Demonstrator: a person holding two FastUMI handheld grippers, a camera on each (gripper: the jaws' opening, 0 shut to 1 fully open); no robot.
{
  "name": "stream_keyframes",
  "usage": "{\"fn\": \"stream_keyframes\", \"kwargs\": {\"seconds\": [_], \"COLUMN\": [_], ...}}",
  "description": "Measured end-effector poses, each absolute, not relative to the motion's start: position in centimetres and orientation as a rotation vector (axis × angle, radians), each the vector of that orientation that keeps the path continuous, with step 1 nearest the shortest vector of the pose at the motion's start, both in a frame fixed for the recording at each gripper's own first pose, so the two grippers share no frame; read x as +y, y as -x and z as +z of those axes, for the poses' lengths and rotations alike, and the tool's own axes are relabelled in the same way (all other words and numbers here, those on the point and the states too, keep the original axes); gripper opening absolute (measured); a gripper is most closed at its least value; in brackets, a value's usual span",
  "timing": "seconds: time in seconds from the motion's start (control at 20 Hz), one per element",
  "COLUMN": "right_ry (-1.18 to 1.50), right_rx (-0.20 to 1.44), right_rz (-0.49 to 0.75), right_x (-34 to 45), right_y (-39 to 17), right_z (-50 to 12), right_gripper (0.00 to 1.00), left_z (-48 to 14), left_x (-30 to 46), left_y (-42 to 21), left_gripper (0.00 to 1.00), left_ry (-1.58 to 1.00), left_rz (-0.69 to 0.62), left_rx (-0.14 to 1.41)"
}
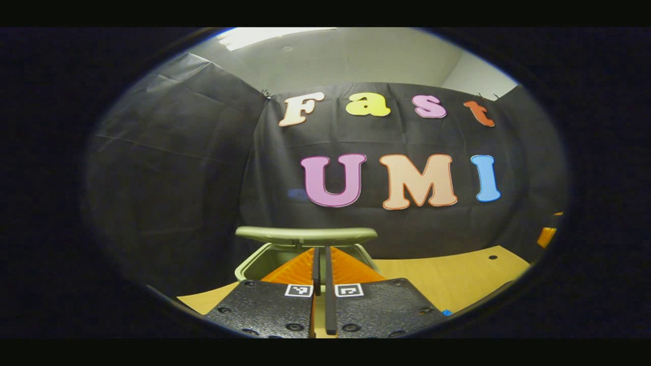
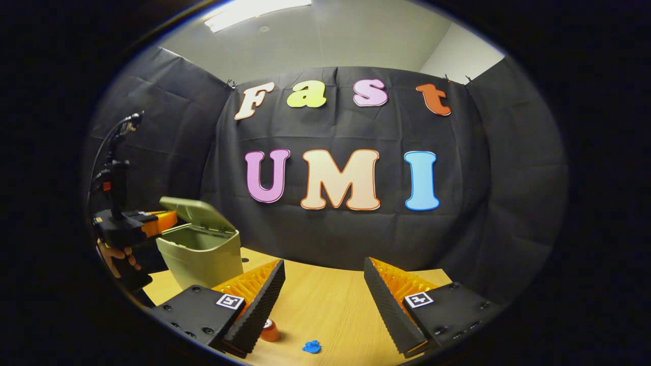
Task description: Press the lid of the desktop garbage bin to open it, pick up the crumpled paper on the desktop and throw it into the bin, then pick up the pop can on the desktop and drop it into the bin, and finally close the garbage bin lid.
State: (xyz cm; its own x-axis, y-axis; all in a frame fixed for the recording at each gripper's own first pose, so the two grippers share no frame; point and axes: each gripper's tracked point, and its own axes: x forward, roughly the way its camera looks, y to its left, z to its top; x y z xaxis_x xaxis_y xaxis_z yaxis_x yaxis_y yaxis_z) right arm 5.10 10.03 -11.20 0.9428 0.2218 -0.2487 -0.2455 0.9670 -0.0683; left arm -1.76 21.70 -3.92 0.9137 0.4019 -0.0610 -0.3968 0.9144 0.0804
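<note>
A green desktop bin (image 2: 203, 256) stands on the wooden table at the left, its lid (image 2: 196, 209) tilted up and open. A hand holds my left gripper (image 2: 161, 221) at the bin's near rim. In the left gripper view the left gripper (image 1: 321, 254) is shut, nothing between its fingers, pointing over the bin's rim (image 1: 253, 262) under the raised lid (image 1: 305, 235). My right gripper (image 2: 324, 264) hangs open above the table. Below it lie a small pop can (image 2: 269, 331) beside the left finger and a blue crumpled paper (image 2: 312, 346).
The wooden table (image 2: 325, 305) runs back to the black cloth wall. A black stand with a cable (image 2: 114, 168) rises behind the left gripper. The table (image 1: 457, 277) extends to the right of the bin, with a small dark hole (image 1: 492, 257) in it.
</note>
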Motion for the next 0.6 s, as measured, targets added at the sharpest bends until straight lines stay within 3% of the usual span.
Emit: {"fn": "stream_keyframes", "kwargs": {"seconds": [0.05, 0.4, 0.6], "right_ry": [0.105, 0.13, 0.142], "right_rx": [0.254, 0.415, 0.535], "right_rz": [0.248, 0.327, 0.338], "right_x": [9.9, 10.0, 9.7], "right_y": [-5.3, -6.2, -6.4], "right_z": [-11.8, -18.9, -24.2], "right_gripper": [0.98, 0.98, 0.99], "left_z": [-3.5, 0.4, 2.2], "left_x": [21.1, 18.7, 18.7], "left_y": [1.9, 3.8, 5.6], "left_gripper": [0.07, 0.82, 0.94], "left_ry": [-0.064, -0.129, -0.167], "left_rz": [0.398, 0.391, 0.434], "left_rx": [0.072, -0.015, -0.053]}}
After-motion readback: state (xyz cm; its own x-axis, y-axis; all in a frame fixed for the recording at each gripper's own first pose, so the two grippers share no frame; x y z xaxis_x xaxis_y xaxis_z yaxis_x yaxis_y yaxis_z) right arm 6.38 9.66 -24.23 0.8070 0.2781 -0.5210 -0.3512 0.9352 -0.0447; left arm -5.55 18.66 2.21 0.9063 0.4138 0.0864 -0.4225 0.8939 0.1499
